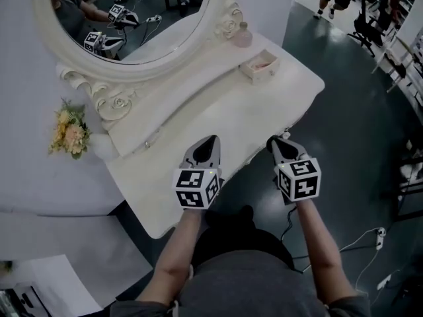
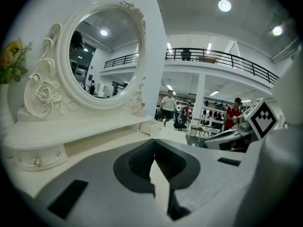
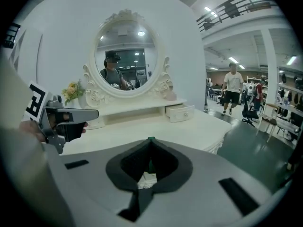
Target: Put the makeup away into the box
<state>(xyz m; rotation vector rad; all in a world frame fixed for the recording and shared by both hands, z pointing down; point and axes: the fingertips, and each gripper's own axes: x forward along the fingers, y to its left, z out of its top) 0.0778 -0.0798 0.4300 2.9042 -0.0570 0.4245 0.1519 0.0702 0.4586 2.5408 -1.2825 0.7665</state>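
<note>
- The box, small, white and drawer-shaped, sits at the far right of a white dressing table, against the shelf under an oval mirror.
- Its long side runs along the shelf and its open top faces up. Something pink lies inside, too small to identify.
- A pink bottle stands on the shelf just behind it.
- The left gripper hovers over the table's front edge, jaws pressed together, empty, pointing toward the mirror.
- The right gripper is alongside, jaws pressed together. A green speck at their tips is unidentifiable.
- Both are well apart from the box.
</note>
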